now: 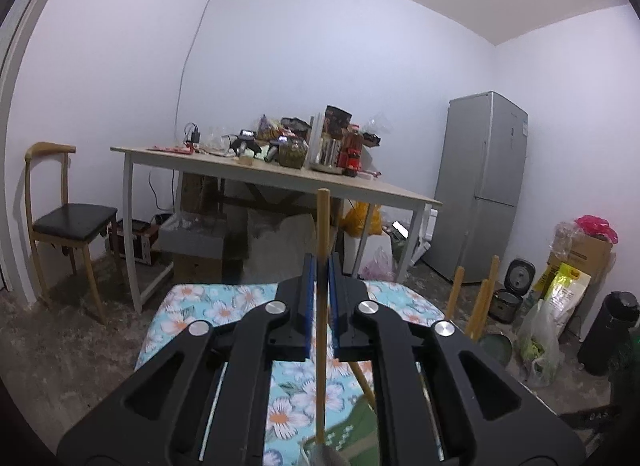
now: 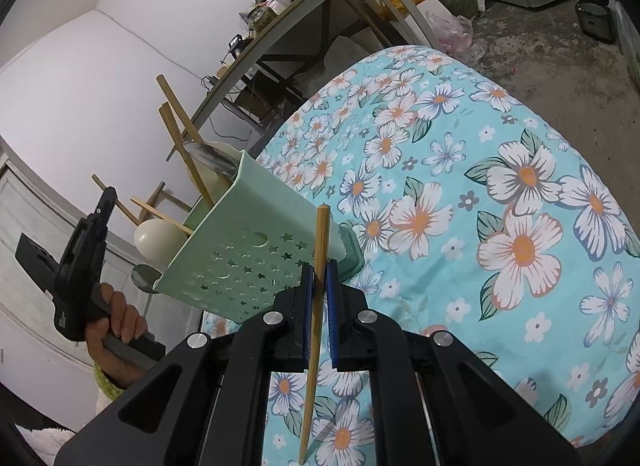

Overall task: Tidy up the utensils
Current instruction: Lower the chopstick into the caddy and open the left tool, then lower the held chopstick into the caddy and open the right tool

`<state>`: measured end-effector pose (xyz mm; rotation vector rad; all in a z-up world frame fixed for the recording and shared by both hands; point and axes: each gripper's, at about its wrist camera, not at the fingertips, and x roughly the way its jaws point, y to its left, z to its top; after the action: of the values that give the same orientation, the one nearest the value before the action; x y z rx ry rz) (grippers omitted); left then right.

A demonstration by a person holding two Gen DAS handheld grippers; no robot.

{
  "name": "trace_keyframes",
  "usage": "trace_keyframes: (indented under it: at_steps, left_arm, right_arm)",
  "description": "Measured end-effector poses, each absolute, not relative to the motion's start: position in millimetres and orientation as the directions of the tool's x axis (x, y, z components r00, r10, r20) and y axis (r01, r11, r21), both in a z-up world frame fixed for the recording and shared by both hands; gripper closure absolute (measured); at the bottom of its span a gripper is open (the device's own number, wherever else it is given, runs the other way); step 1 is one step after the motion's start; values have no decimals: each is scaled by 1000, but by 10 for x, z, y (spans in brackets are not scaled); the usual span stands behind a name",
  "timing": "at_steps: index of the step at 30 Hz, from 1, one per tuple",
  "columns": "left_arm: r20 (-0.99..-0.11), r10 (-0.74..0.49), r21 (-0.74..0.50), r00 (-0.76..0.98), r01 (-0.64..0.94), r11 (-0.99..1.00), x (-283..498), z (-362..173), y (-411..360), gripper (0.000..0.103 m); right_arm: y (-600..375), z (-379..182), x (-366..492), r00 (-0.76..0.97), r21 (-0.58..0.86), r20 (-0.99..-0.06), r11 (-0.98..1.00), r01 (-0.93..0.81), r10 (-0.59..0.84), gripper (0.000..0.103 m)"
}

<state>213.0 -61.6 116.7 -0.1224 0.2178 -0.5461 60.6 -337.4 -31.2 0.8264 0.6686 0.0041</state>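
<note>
A wooden chopstick (image 1: 321,306) stands upright between the blue pads of my left gripper (image 1: 322,262), which is shut on it. Its lower end reaches down into the mint-green utensil holder (image 1: 352,436). More chopsticks (image 1: 486,298) poke up on the right. In the right wrist view the star-perforated holder (image 2: 248,250) stands on the floral cloth (image 2: 480,185) with several chopsticks and spoons (image 2: 154,240) in it. My right gripper (image 2: 319,272) sits just in front of the holder, shut on another chopstick (image 2: 318,306). The left gripper (image 2: 106,195) is beside the holder's open top.
A person's hand (image 2: 120,314) holds the left gripper. Beyond the floral table stand a cluttered wooden table (image 1: 380,185), a chair (image 1: 68,221), a grey fridge (image 1: 480,185), a rice cooker (image 1: 520,274), bags and a black bin (image 1: 612,330) on the floor.
</note>
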Motion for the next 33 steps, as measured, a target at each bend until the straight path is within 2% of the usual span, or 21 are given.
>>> trace_keyframes:
  at_steps: [2, 11, 17, 20, 33]
  left_arm:
    - [-169, -536, -179, 827, 509, 842, 2099, 1154, -586, 80]
    - [-172, -556, -181, 813, 529, 829, 1923, 1220, -457, 59]
    - [-191, -564, -171, 803, 539, 825, 1755, 1249, -328, 40]
    - [-225, -566, -166, 793, 541, 824, 1679, 1187, -257, 35]
    - [-353, -575, -125, 738, 572, 811, 1404, 797, 55, 30]
  right_arm:
    - [-3371, -306, 599, 798, 680, -547, 690, 246, 254, 96]
    - [-3334, -155, 510, 815, 660, -531, 716, 226, 233, 96]
    - [-3295, 346, 453, 871, 616, -447, 776, 135, 203, 96]
    - [-3256, 690, 475, 904, 577, -384, 813, 76, 188, 96]
    - [-3188, 1859, 643, 966, 429, -206, 902, -53, 155, 96]
